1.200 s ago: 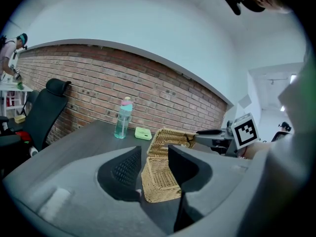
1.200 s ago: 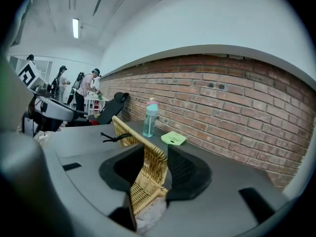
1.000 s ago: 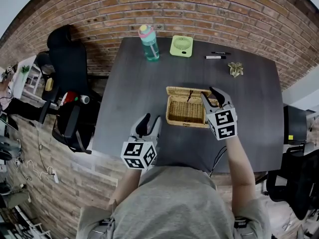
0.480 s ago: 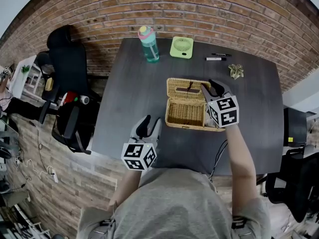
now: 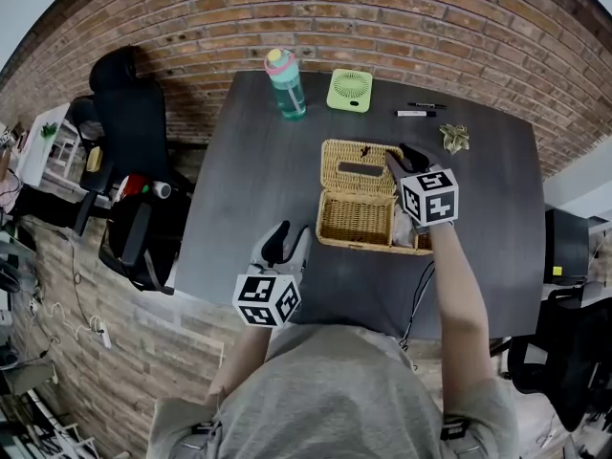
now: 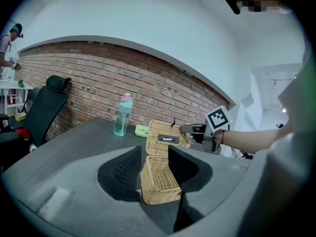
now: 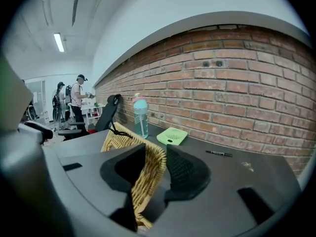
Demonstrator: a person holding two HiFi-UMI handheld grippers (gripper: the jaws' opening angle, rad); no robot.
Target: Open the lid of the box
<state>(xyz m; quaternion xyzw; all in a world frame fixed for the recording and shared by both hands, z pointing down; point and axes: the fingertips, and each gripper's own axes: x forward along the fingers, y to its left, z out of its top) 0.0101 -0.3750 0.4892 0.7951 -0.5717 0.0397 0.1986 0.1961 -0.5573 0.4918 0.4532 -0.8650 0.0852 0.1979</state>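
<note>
A wicker box stands mid-table on the dark table. Its lid is raised and leans back toward the brick wall, inner side showing. My right gripper is at the lid's right edge and is shut on it. In the right gripper view the woven lid rim runs between the jaws of the right gripper. My left gripper hovers by the table's near edge, open and holding nothing. The left gripper view looks past the left gripper at the box and raised lid.
A teal water bottle, a green fan, two pens and a small crumpled object lie along the table's far edge. Black office chairs stand at the left and right. People stand far off.
The lid has swung up and back from partly raised to leaning toward the wall. My right gripper moved away from me with it. The left gripper stayed still.
</note>
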